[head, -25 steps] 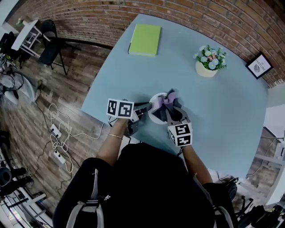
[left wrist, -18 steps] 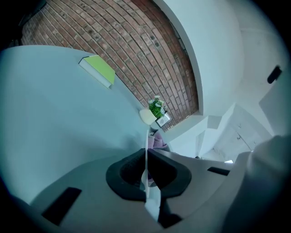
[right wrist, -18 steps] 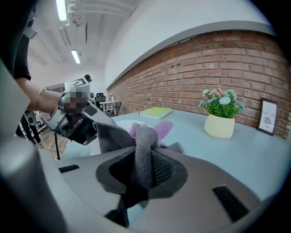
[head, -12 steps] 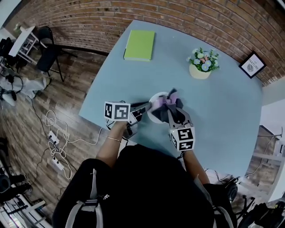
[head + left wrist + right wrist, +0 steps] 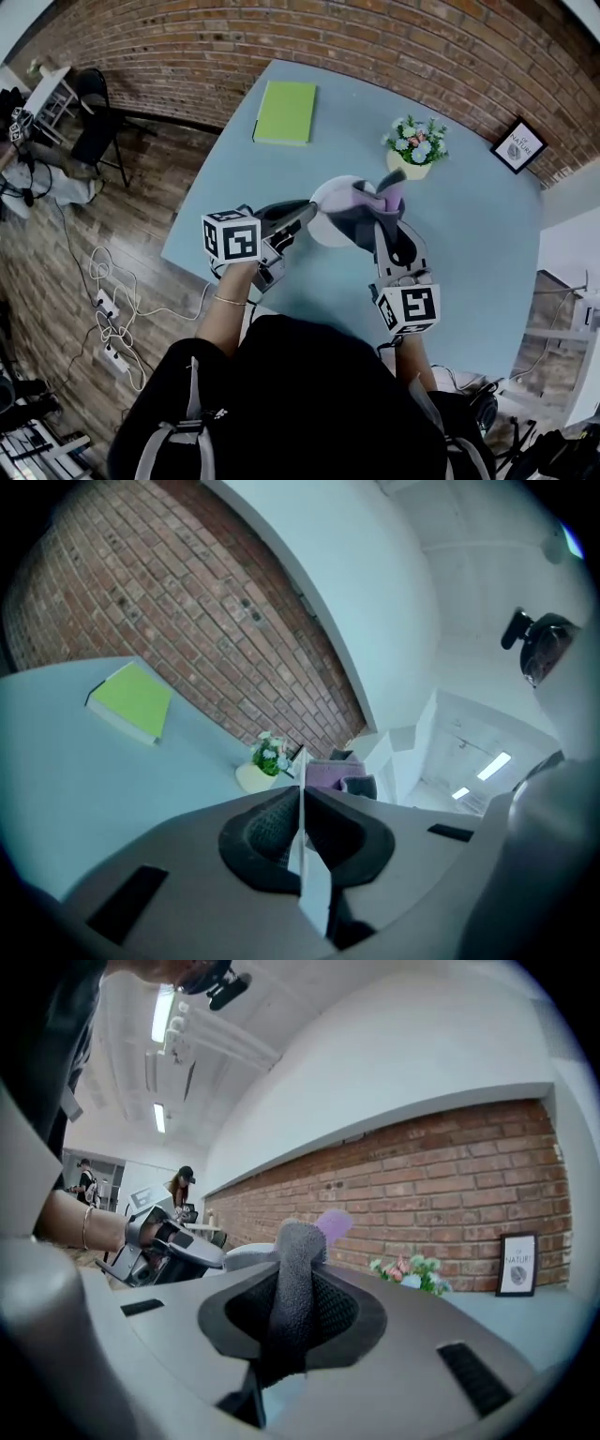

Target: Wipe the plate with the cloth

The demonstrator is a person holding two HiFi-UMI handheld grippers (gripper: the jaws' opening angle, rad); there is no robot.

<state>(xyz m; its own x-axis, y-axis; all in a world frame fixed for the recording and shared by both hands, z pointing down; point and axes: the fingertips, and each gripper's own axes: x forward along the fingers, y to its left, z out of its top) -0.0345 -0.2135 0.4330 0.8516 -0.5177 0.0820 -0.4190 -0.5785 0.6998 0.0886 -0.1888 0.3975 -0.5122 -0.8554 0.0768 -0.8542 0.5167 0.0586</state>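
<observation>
The left tongs [image 5: 302, 212] are clenched on the left rim of the white plate [image 5: 330, 197], which the head view shows over the blue counter [image 5: 469, 234]. The right tongs [image 5: 389, 208] grasp the cloth [image 5: 370, 199], grey and lilac, bunched against the plate's right side. A green book [image 5: 285, 112] lies far left on the counter, a flower pot [image 5: 411, 150] stands just beyond the plate, and a framed picture [image 5: 518, 145] stands at the far right corner.

In the left gripper view the plate is edge-on, a thin white line pinched between the dark pads, with the lilac cloth past its far end.

In the right gripper view the pads press on a grey fold of cloth standing up between them, its lilac tip above. The plate and left tongs show to the left beyond it.
</observation>
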